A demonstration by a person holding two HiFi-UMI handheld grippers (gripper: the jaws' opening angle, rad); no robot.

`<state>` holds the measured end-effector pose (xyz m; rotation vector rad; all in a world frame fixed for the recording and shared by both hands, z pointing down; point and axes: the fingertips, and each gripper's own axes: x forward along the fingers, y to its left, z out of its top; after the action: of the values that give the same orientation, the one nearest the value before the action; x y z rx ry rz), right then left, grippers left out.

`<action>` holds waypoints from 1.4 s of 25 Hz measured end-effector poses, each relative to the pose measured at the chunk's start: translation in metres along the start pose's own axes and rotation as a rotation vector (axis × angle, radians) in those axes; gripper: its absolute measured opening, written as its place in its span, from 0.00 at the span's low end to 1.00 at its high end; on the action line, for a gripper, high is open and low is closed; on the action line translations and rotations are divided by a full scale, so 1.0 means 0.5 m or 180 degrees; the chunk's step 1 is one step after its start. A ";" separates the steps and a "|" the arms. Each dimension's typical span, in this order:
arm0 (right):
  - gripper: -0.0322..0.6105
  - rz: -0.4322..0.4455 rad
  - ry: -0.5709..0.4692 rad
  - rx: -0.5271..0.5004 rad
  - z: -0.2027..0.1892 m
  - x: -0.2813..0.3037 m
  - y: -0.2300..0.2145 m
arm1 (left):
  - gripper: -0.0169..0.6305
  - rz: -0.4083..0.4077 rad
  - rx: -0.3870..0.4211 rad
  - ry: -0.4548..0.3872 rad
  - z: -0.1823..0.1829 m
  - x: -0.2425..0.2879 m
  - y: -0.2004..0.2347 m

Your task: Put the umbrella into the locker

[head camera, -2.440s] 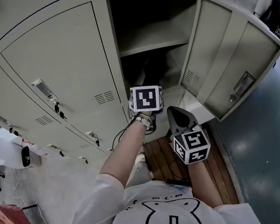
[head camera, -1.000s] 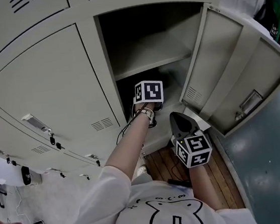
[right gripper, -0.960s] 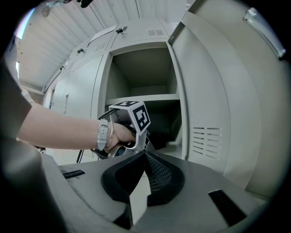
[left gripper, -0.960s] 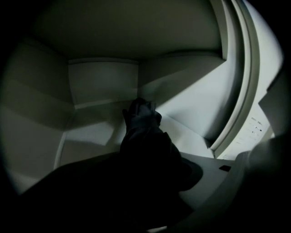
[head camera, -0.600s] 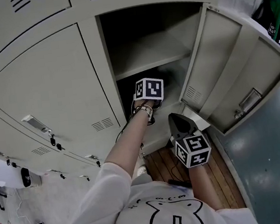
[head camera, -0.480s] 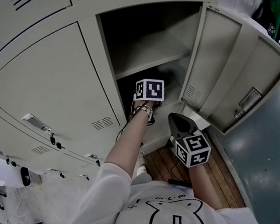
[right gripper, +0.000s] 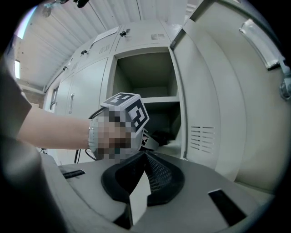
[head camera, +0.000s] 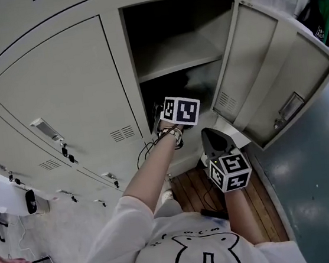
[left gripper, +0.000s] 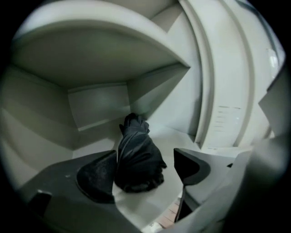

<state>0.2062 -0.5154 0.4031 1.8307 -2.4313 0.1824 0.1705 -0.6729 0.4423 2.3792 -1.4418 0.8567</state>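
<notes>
Your left gripper [left gripper: 145, 152] was reaching into the lower compartment of the pale grey metal locker [head camera: 123, 73], under its flat grey shelf [left gripper: 91, 50]. Its jaws had just been opening and stood wide apart, gripping nothing. The black folded fabric umbrella [left gripper: 136, 154] lay on the floor of that compartment, with its narrow end towards the back wall and its bunched end towards you. In the left gripper view it sat between the two jaws. It was close against the finger at that view's left [left gripper: 97, 179] and clear of the other finger [left gripper: 191, 166]. Whether it touched the nearer finger could not be told.

You held your right gripper [right gripper: 144, 155] outside the locker, near the swung-open grey locker door [head camera: 271, 79] and above the brown wooden plank floor [head camera: 190, 193]. Its jaws met at their tips, with nothing between them. From the right gripper view, the left gripper's marker cube sat at the mouth of the lower compartment. In the head view your bare left forearm [head camera: 151, 171] stretched towards that opening.
</notes>
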 end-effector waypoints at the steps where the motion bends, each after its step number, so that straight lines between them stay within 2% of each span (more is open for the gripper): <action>1: 0.07 -0.0001 -0.0008 -0.0005 0.000 -0.007 0.003 | 0.67 0.0017 0.0034 -0.0043 0.000 -0.014 -0.002; 7: 0.07 0.0031 -0.0094 -0.0044 0.007 -0.057 0.032 | 0.67 -0.0025 0.0154 -0.0420 -0.003 -0.124 -0.038; 12: 0.07 0.0104 -0.0147 -0.0234 0.022 -0.111 0.070 | 0.66 -0.0133 0.0169 -0.0723 -0.016 -0.228 -0.073; 18: 0.07 0.0180 -0.0224 -0.0277 0.029 -0.158 0.100 | 0.51 -0.0175 0.0159 -0.1003 -0.054 -0.322 -0.097; 20: 0.07 0.0207 -0.0252 -0.0269 0.033 -0.167 0.110 | 0.44 -0.0191 0.0134 -0.1109 -0.065 -0.347 -0.101; 21: 0.07 0.0217 -0.0265 -0.0280 0.035 -0.170 0.115 | 0.35 -0.0195 0.0119 -0.1176 -0.069 -0.360 -0.101; 23: 0.07 0.0228 -0.0288 -0.0305 0.041 -0.175 0.125 | 0.12 -0.0220 0.0122 -0.1300 -0.077 -0.382 -0.104; 24: 0.07 0.0228 -0.0297 -0.0313 0.043 -0.177 0.130 | 0.05 -0.0263 0.0145 -0.1338 -0.082 -0.390 -0.108; 28: 0.07 0.0204 -0.0324 -0.0362 0.053 -0.187 0.153 | 0.05 -0.0477 0.0201 -0.1459 -0.103 -0.420 -0.124; 35: 0.07 0.0096 -0.0336 -0.0459 0.076 -0.225 0.210 | 0.05 -0.0665 0.0183 -0.1991 -0.108 -0.541 -0.117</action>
<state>0.1365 -0.3855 0.3449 1.7861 -2.4692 -0.0878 0.1081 -0.4206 0.3324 2.9289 -1.3148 0.0940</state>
